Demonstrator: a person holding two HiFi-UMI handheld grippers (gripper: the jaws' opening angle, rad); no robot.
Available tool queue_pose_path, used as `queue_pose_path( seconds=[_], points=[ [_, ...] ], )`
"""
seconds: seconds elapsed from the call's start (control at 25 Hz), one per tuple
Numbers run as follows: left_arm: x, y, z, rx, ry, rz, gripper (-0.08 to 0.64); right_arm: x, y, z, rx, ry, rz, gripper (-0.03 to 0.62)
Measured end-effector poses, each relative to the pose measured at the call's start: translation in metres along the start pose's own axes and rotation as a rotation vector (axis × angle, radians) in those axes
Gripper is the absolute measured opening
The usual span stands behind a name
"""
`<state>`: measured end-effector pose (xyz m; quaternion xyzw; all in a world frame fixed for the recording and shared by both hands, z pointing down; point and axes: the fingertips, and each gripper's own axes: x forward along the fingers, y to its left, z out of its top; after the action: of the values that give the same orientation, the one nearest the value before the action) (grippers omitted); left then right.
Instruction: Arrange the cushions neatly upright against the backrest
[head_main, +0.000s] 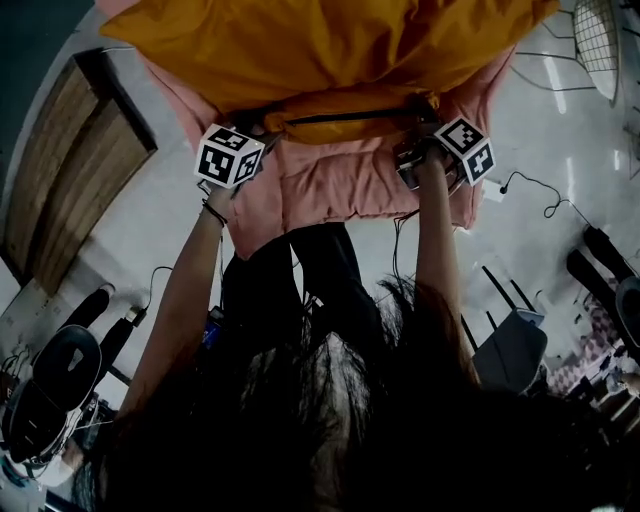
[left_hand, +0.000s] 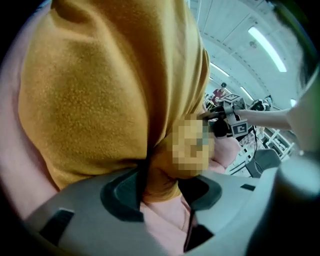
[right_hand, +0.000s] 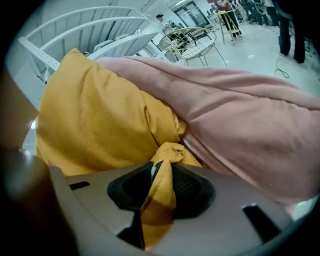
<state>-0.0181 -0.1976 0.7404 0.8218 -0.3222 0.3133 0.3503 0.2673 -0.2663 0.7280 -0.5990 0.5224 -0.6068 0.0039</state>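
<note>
A mustard-yellow cushion (head_main: 330, 45) fills the top of the head view, lying over a pink padded seat (head_main: 340, 185). My left gripper (head_main: 262, 128) is shut on the cushion's near left corner (left_hand: 160, 177), a thick bunch of fabric between its jaws. My right gripper (head_main: 422, 140) is shut on the near right corner (right_hand: 160, 192), a thin fold pinched tight. In the left gripper view the yellow cushion (left_hand: 110, 85) looms close, with the right gripper (left_hand: 227, 125) beyond it. In the right gripper view the cushion (right_hand: 95, 125) rests against the pink padding (right_hand: 245, 125).
A wooden-topped table (head_main: 70, 170) stands at the left on the pale floor. A wire chair (head_main: 600, 40) is at the top right, also seen as a wire chair (right_hand: 192, 42). Black equipment and cables lie at both lower sides. The person's dark hair fills the bottom.
</note>
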Motion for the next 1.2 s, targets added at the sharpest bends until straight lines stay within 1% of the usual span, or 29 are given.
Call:
queue_pose_path(
  seconds=[0.08,0.12,0.16,0.24,0.32,0.4,0.48,0.56,0.68,0.8,0.88,1.0,1.08,1.2],
  points=[
    [-0.005,-0.014,-0.005,0.026,0.049,-0.072,0.195,-0.014,-0.003,-0.002,0.052,-0.005,-0.014,0.117],
    [-0.008,-0.023,-0.006,0.02,0.069,-0.116,0.183,-0.022,-0.005,-0.002,0.088,-0.011,-0.026,0.115],
    [-0.011,-0.032,-0.007,-0.004,0.078,-0.158,0.181,-0.032,-0.006,-0.001,0.125,-0.021,-0.039,0.115],
    [-0.019,-0.05,-0.011,-0.082,0.072,-0.221,0.181,-0.052,-0.006,0.002,0.174,-0.038,-0.058,0.116],
    [-0.026,-0.06,-0.014,-0.145,0.06,-0.244,0.181,-0.062,-0.001,0.004,0.18,-0.041,-0.067,0.117],
    [-0.026,-0.056,-0.015,-0.19,0.049,-0.221,0.183,-0.06,0.0,0.004,0.168,-0.026,-0.072,0.117],
    [-0.018,-0.041,-0.016,-0.248,0.033,-0.175,0.183,-0.046,-0.002,0.003,0.182,-0.019,-0.082,0.117],
    [-0.008,-0.028,-0.019,-0.31,0.025,-0.141,0.184,-0.028,-0.01,0.001,0.206,-0.037,-0.104,0.117],
    [0.003,-0.014,-0.028,-0.35,0.033,-0.069,0.184,-0.002,-0.022,-0.004,0.201,-0.079,-0.127,0.117],
    [0.01,-0.002,-0.032,-0.401,0.036,0.022,0.193,0.015,-0.024,-0.004,0.221,-0.12,-0.081,0.118],
    [0.014,0.008,-0.039,-0.43,0.065,0.086,0.198,0.022,-0.024,-0.003,0.237,-0.136,-0.049,0.12],
    [0.017,0.016,-0.045,-0.443,0.099,0.164,0.199,0.028,-0.025,-0.005,0.223,-0.135,-0.03,0.124],
    [0.016,0.015,-0.045,-0.432,0.101,0.178,0.201,0.025,-0.025,-0.005,0.196,-0.121,-0.031,0.132],
    [0.012,0.011,-0.044,-0.438,0.087,0.129,0.201,0.015,-0.019,-0.003,0.1,-0.104,-0.031,0.163]
  ],
)
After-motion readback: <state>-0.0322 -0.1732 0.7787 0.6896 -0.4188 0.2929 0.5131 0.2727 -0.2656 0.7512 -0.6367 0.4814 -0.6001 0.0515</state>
